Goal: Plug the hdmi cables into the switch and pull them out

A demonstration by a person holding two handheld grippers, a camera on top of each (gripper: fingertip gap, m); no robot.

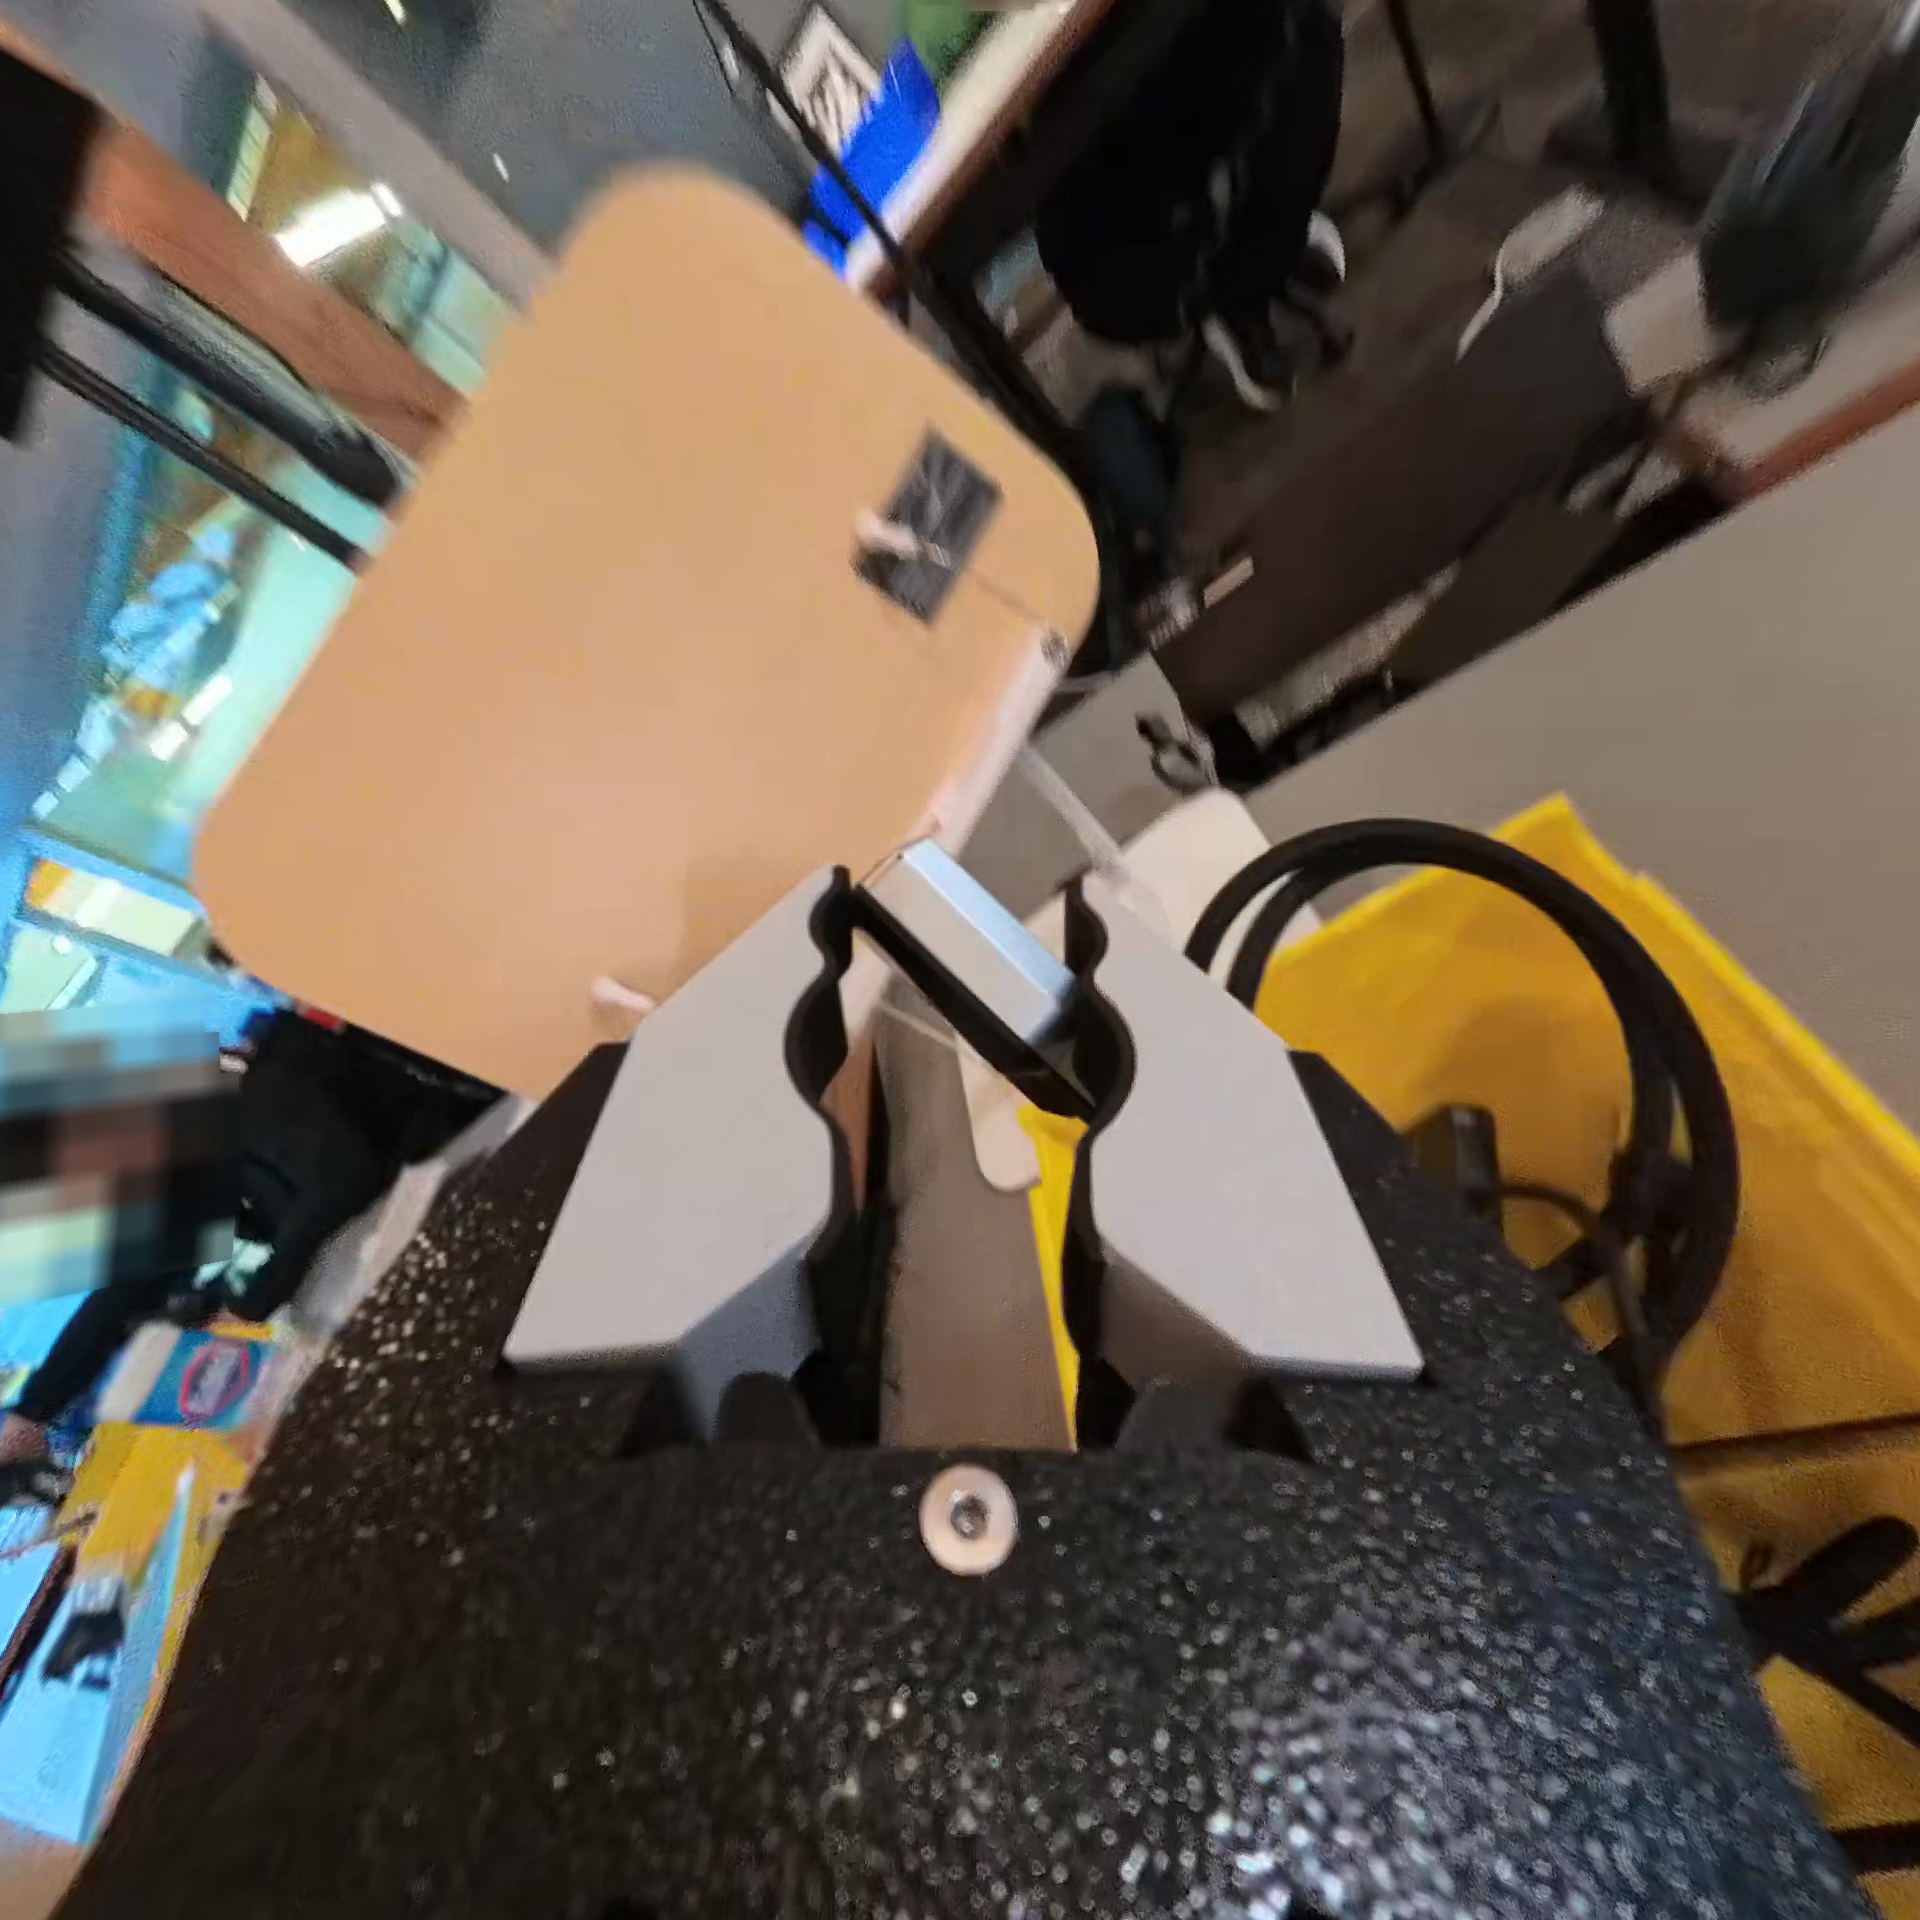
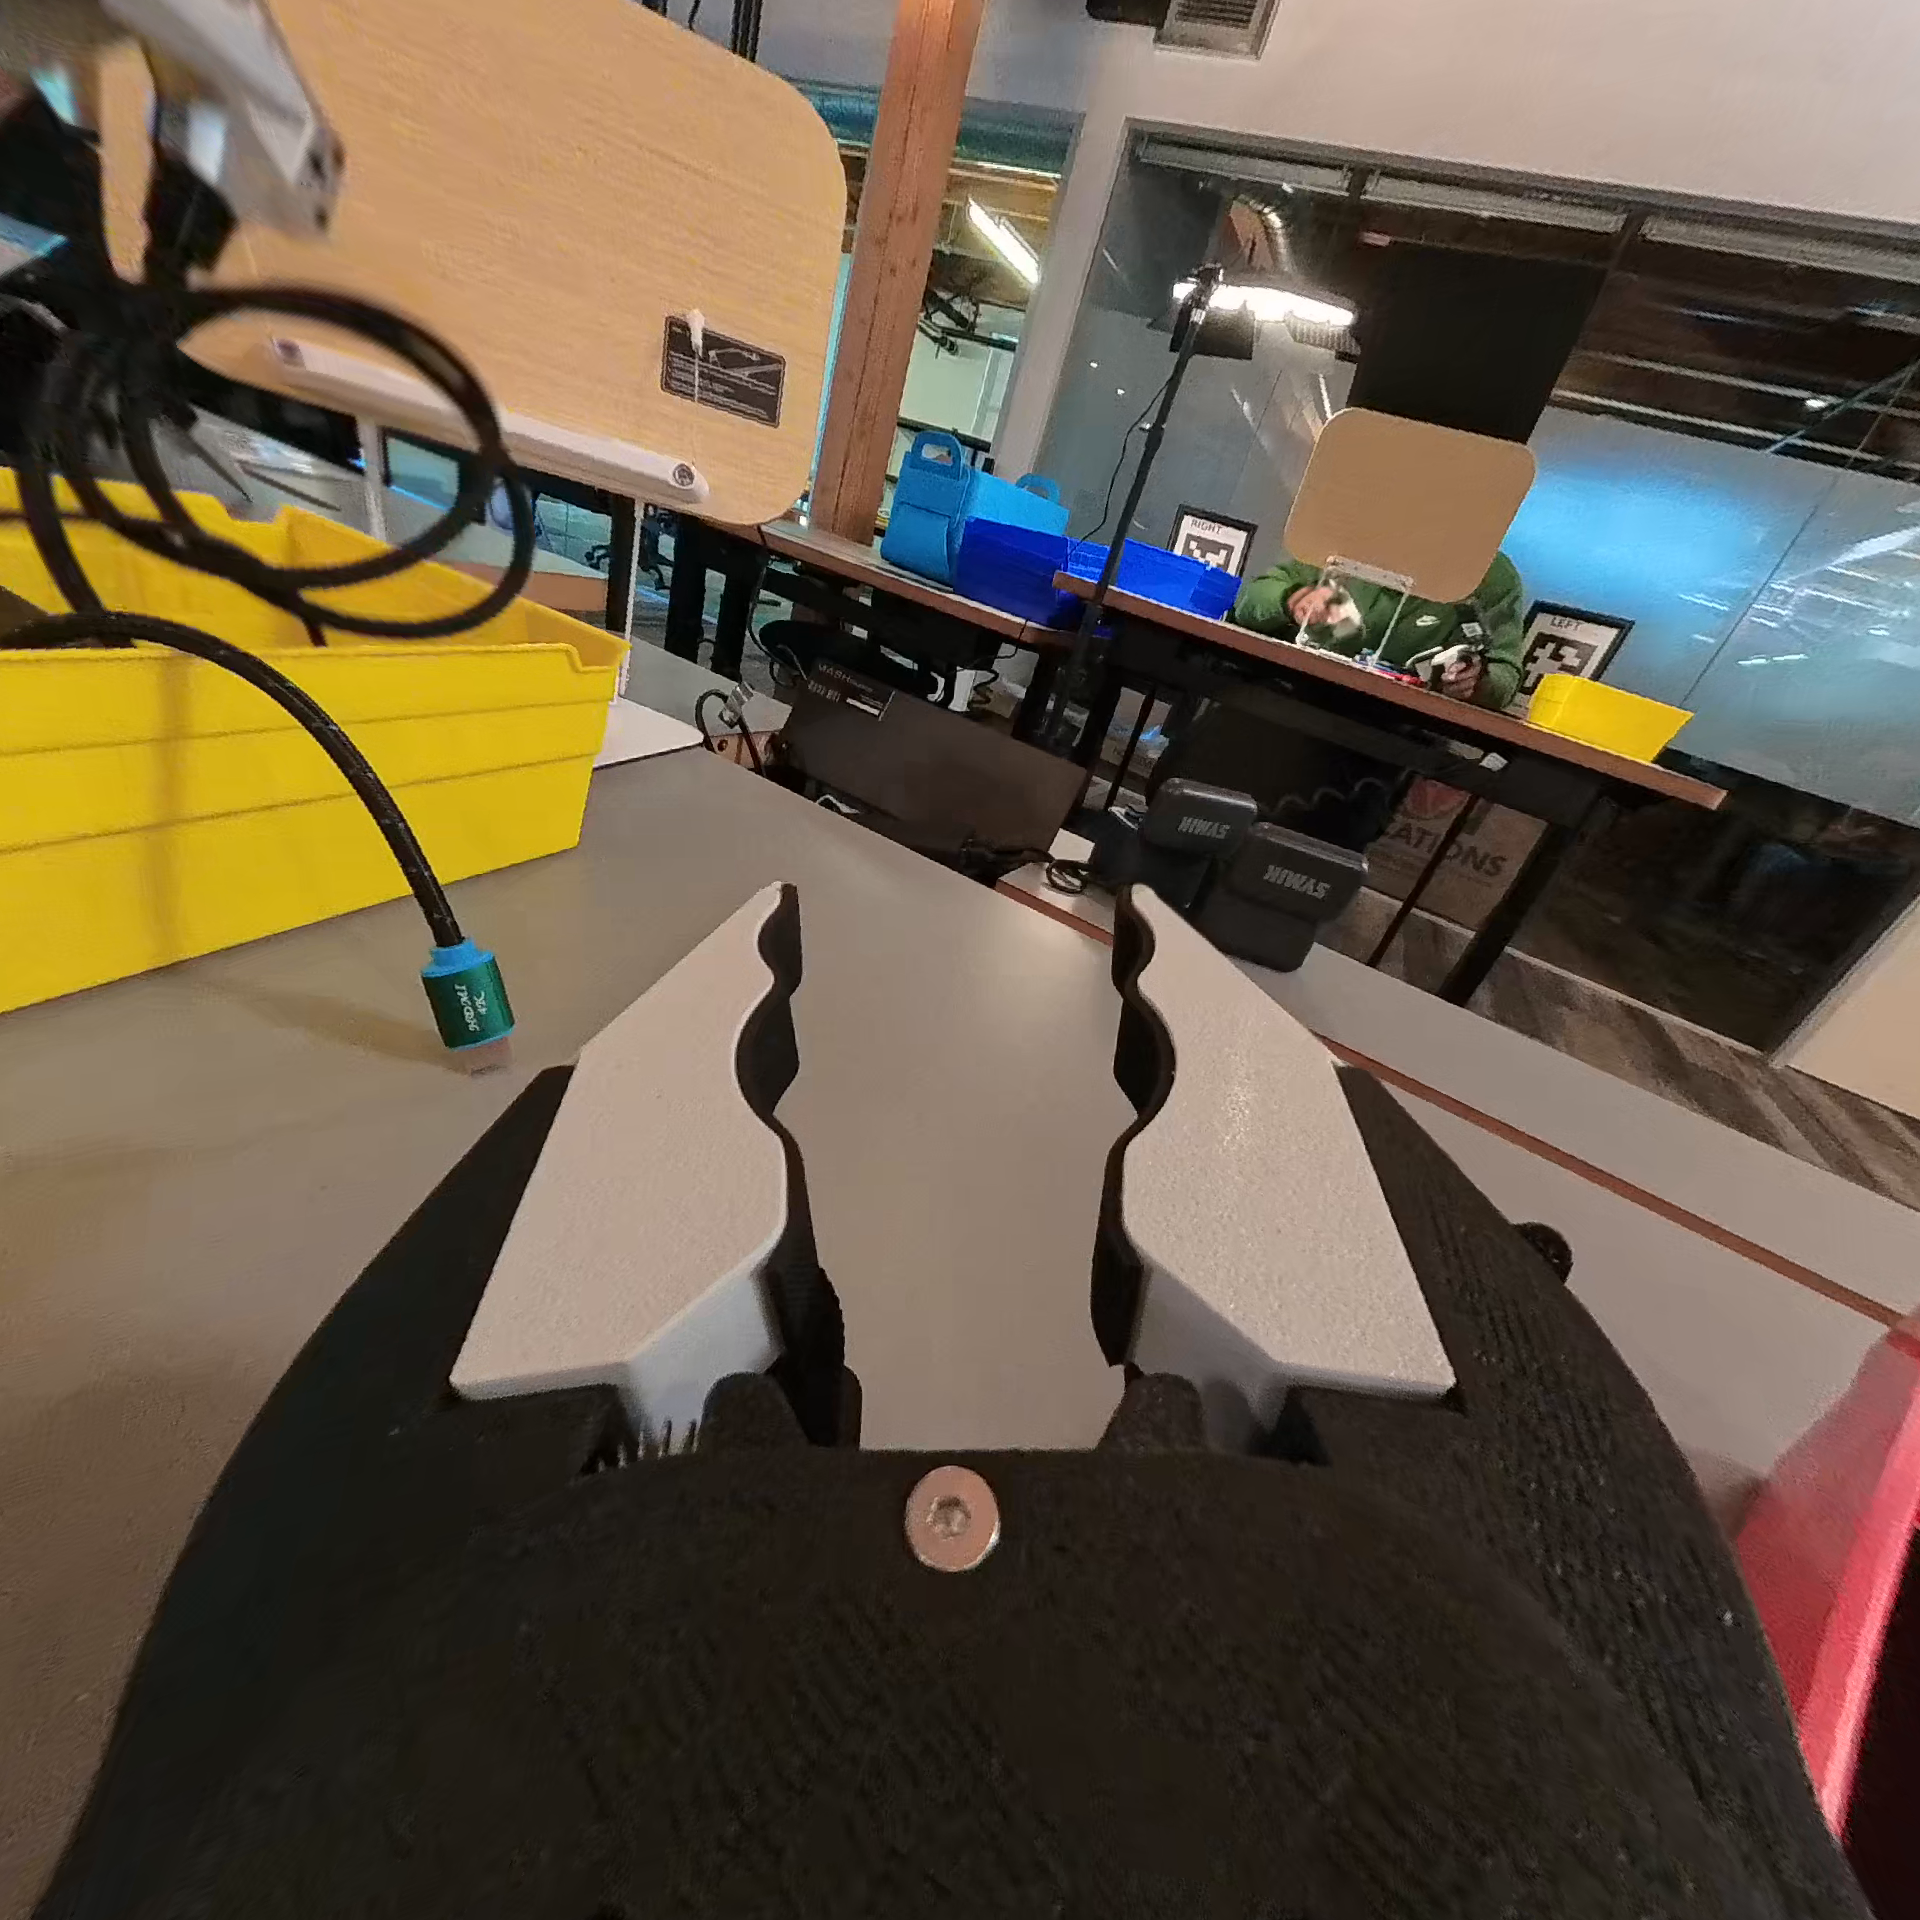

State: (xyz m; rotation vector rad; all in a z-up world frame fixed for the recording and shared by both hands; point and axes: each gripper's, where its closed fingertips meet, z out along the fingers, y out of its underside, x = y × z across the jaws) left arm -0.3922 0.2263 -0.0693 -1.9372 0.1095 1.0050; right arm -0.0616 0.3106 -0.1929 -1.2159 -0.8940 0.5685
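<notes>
Speckled black body of my left gripper (image 1: 966, 997) fills the bottom of the left wrist view, w/ pale grey wedge fingers (image 1: 675, 1174) that have wavy black inner edges. It's clamped on the switch (image 1: 971, 961): a small silver metal box w/ a glossy black face, held tilted, one corner up between the tips, the other end against the right finger's notch. Black cable (image 1: 1621, 997) loops smooth and round just right of it, over the yellow bin (image 1: 1818, 1195). Tan rounded-corner board (image 1: 623, 644) stands behind. View is blurred; background not readable.

Right wrist view: matte black ribbed body, same grey fingers; my right gripper (image 2: 961, 935) is spread wide and holds nothing, only bare grey table (image 2: 208, 1195) showing between the fingers. Plug (image 2: 468, 1003) w/ a green metallic sleeve, teal collar and braided black cable hangs tip-down, touching or just off the table (can't tell), left of my left finger and apart from it. Cable runs up to a tangle of loops at upper left, under the switch, which shows there as a silver box edge held well above the table. Bin is hard plastic w/ stepped walls, just behind the plug. Table edge w/ a thin red-brown strip runs diagonally on the right; flat open surface ahead up to that edge. Red blurred shape (image 2: 1849, 1558) at the right border.
</notes>
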